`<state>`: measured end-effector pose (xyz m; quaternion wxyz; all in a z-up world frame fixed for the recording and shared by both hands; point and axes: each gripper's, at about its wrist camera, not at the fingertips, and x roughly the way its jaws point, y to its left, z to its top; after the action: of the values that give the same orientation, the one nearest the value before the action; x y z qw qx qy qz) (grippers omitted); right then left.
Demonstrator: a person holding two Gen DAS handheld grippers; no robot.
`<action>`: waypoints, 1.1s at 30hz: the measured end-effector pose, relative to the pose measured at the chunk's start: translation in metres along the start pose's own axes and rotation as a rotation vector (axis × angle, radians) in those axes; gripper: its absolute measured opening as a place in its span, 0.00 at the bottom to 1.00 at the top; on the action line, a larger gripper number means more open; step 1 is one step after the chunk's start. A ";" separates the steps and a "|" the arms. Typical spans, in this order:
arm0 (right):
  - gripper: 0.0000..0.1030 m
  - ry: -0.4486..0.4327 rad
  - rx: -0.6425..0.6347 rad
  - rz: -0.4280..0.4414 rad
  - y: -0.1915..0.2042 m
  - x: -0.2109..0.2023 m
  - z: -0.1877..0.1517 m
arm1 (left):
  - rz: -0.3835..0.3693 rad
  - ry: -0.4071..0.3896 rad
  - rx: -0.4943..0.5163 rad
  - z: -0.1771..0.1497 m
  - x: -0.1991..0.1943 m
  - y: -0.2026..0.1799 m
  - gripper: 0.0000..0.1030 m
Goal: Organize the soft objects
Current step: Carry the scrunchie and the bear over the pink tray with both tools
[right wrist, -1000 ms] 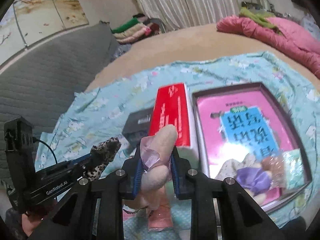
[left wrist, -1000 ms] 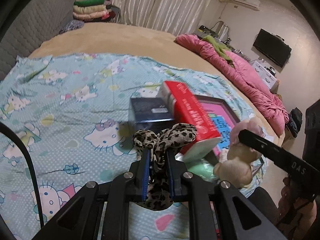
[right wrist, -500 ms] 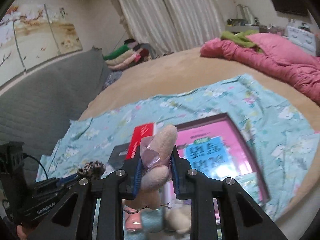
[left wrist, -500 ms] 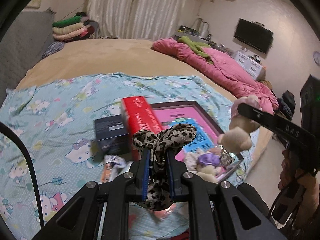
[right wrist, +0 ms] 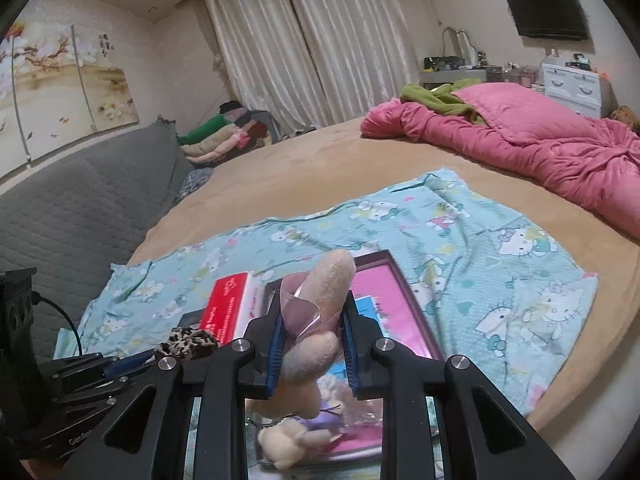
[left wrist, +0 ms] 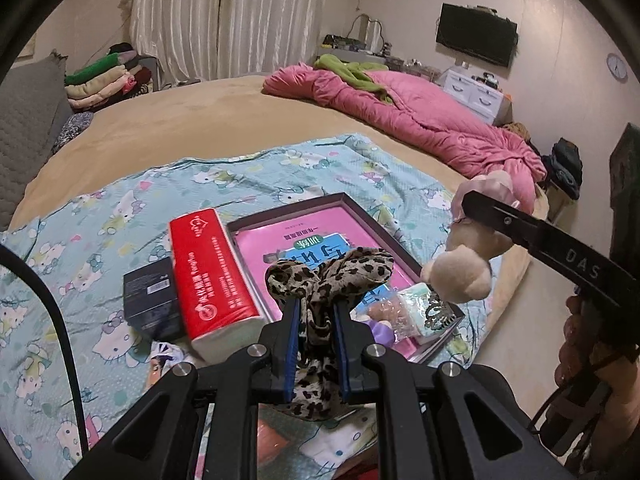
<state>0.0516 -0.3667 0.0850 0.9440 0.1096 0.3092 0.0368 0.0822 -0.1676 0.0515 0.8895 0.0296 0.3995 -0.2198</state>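
While each hand-held gripper is clamped on one soft thing above the tray [left wrist: 402, 254], left [left wrist: 316, 324] on the scrunchie [left wrist: 328, 276] and right [right wrist: 310, 344] on the plush [right wrist: 316, 320], only a few soft things lie in the tray.

At your twelve o'clock the tan bed [left wrist: 192, 120] lies bare. The red tissue pack [left wrist: 212, 276] and black box [left wrist: 150, 300] block ten o'clock.

Pale curtains [right wrist: 320, 44] hang behind a round tan bed [right wrist: 304, 168], with a wall-mounted television [left wrist: 476, 40] and white drawers [right wrist: 572, 84] nearby.

Low in each wrist view, the left gripper [left wrist: 316, 320] and the right gripper [right wrist: 312, 332] are both clamped, angled downward.
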 end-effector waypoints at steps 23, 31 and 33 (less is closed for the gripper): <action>0.25 0.106 0.118 -0.013 -0.055 0.043 -0.029 | 0.044 0.181 0.064 -0.021 0.088 -0.029 0.16; 0.25 0.249 0.014 -0.086 -0.062 0.052 -0.031 | 0.043 0.217 0.061 -0.029 0.104 -0.030 0.16; 0.25 0.270 -0.034 -0.110 -0.058 0.056 -0.036 | 0.043 0.219 0.060 -0.030 0.106 -0.029 0.16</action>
<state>0.0754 -0.4090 0.0117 0.8960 0.0706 0.4385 0.0044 0.1111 -0.2258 -0.0417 0.8437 0.0885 0.4869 -0.2081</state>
